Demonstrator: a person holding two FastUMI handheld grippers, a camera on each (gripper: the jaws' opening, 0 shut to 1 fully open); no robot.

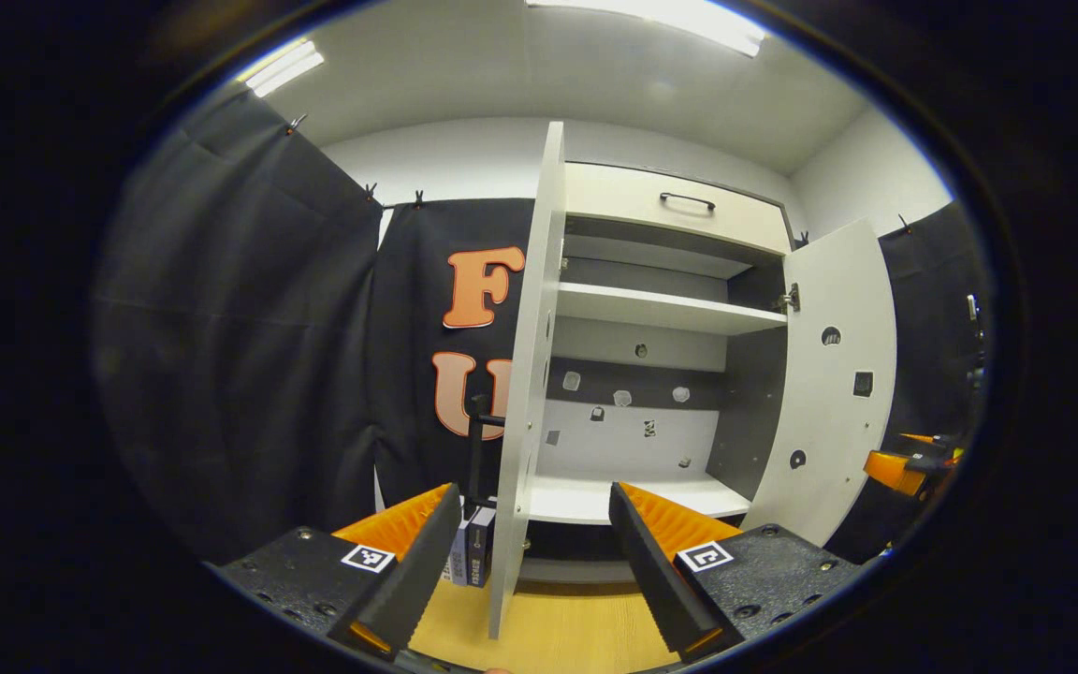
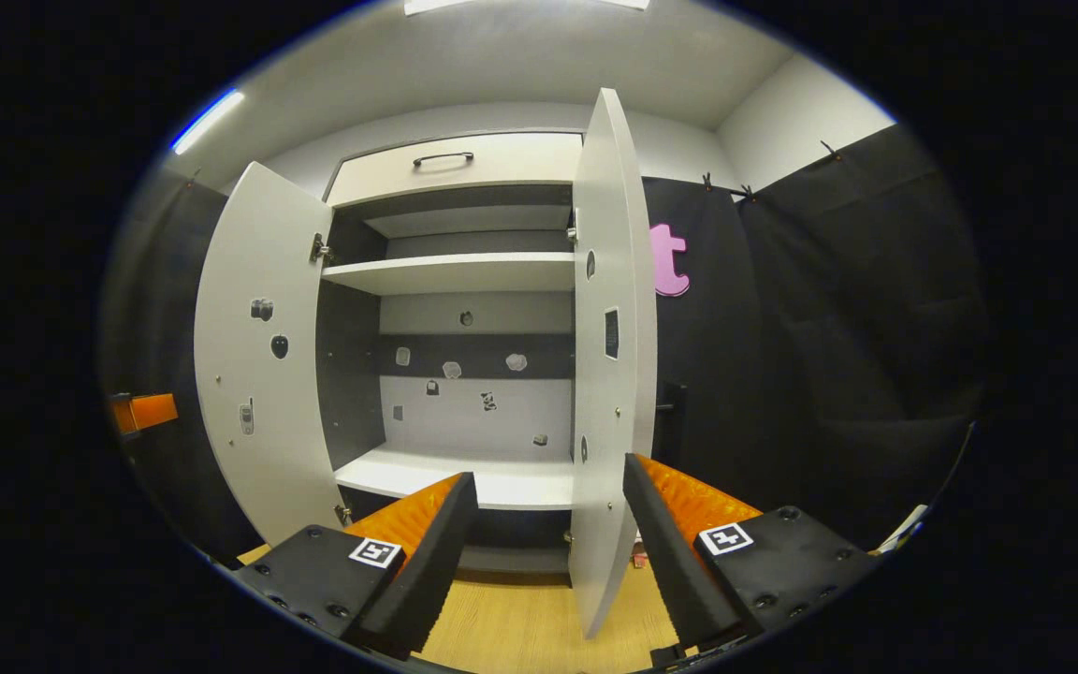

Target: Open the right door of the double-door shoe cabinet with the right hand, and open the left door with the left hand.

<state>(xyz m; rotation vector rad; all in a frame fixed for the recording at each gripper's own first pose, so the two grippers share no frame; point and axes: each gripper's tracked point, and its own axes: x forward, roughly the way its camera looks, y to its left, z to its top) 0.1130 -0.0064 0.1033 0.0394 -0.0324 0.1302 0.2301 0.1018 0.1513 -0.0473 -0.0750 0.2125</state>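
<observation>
The shoe cabinet [image 1: 651,309] stands with both doors swung out. In the left gripper view the left door [image 1: 528,374] faces me edge-on, its dark handle [image 1: 478,440] on the outer side. My left gripper [image 1: 534,571] is open, and the door's lower edge hangs between the fingers without touching them. In the right gripper view the right door [image 2: 609,356] is edge-on too, with its handle [image 2: 670,407] behind it. My right gripper [image 2: 548,562] is open around that door's bottom edge, apart from it. Each view also shows the opposite door [image 1: 838,374] [image 2: 258,374] wide open.
Bare white shelves [image 2: 455,273] sit inside the cabinet, under a top drawer [image 1: 679,206] with a dark handle. Small boxes [image 1: 472,552] stand on the wooden floor [image 1: 558,637] by the left door. Black cloth walls close in on both sides.
</observation>
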